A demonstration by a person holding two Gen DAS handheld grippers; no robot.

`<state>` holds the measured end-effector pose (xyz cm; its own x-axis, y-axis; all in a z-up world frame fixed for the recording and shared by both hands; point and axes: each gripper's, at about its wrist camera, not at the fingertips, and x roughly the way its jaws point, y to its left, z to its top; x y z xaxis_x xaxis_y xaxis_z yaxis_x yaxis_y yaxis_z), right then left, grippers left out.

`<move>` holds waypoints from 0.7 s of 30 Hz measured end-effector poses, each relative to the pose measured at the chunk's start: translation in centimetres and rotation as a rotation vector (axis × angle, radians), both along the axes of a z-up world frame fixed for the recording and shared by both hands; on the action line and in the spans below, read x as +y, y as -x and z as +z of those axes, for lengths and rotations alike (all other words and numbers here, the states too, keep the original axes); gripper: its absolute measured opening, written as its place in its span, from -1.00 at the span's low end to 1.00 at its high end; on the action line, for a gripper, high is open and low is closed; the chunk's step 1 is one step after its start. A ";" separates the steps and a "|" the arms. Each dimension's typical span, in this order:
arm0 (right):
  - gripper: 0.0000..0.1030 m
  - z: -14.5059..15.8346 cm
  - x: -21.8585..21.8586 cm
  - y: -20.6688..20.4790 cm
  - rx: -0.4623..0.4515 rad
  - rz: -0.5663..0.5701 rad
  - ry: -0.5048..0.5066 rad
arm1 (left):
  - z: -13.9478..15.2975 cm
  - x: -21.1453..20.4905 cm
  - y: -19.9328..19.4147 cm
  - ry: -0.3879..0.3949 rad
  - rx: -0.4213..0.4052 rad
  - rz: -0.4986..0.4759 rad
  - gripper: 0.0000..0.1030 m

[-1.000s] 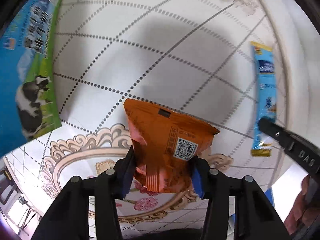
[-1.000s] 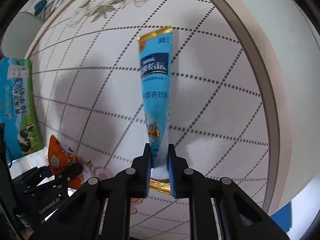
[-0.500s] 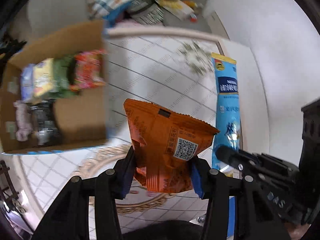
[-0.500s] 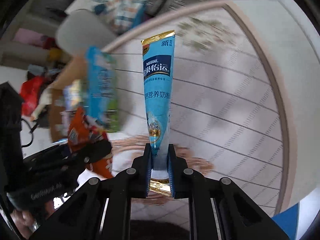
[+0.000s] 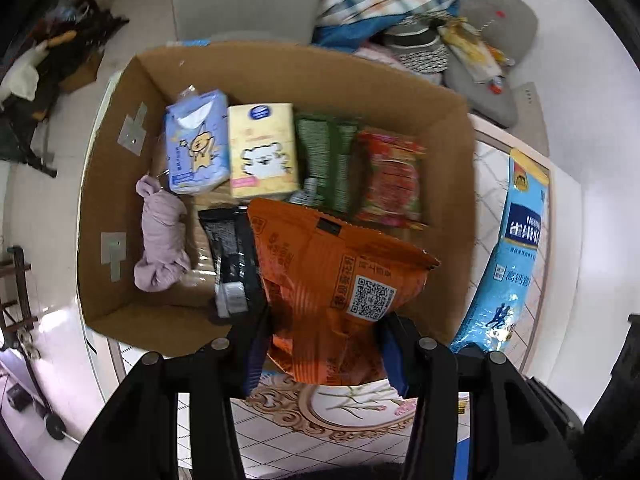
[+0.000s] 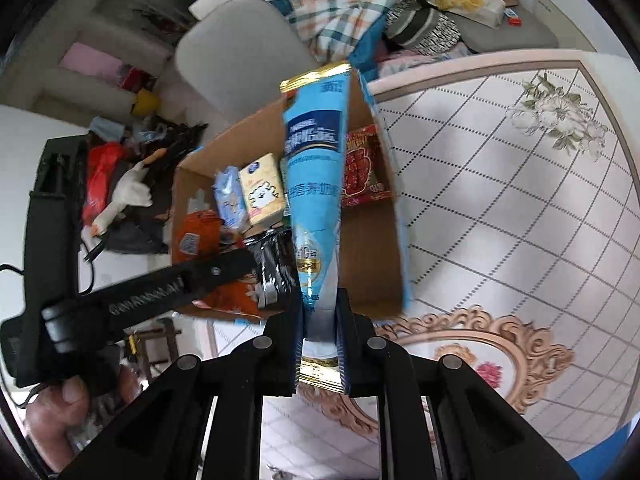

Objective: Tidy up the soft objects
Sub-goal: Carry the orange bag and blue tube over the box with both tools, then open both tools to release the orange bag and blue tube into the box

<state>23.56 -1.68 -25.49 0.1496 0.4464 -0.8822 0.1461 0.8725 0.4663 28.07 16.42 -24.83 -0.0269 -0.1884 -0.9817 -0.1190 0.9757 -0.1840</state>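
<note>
Cluttered living room: my left gripper (image 5: 324,354) clamps an orange snack bag (image 5: 336,288) over the cardboard box (image 5: 452,120).
My right gripper (image 6: 320,346) pinches a blue sachet (image 6: 314,184) by its bottom seam; both look light, crinkly and slippery.

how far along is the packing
Done: tissue packs, snack bags and a cloth bundle already lie in the box. In hand: left gripper holds the orange bag, right gripper the blue pouch. Left: dropping both in.
</note>
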 end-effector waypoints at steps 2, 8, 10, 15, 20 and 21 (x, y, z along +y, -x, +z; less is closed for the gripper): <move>-0.70 -1.6 1.3 -0.9 0.024 -0.015 0.020 | -1.4 0.4 -0.8 -0.003 0.023 -0.006 -0.12; -0.70 -5.2 3.1 -2.3 0.066 -0.027 0.087 | -4.1 -0.1 -2.1 -0.001 0.081 -0.063 -0.09; -0.70 -5.8 3.2 -2.5 0.075 -0.027 0.109 | -4.9 -0.5 -2.2 0.003 0.111 -0.087 -0.08; -0.47 -6.7 3.6 -3.2 0.090 -0.005 0.185 | -6.0 -0.6 -2.3 0.003 0.132 -0.101 0.18; -0.09 -6.3 3.7 -3.5 0.083 0.022 0.208 | -5.3 -0.2 -2.1 -0.003 0.103 -0.087 0.42; -0.09 -6.1 3.7 -3.6 0.078 0.026 0.211 | -5.0 -0.1 -2.0 -0.008 0.095 -0.088 0.42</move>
<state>27.15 2.00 -31.62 0.0681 0.2538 -0.9649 0.1506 0.9534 0.2614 30.11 16.34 -29.84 -0.1358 -0.1731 -0.9755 -0.0495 0.9846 -0.1678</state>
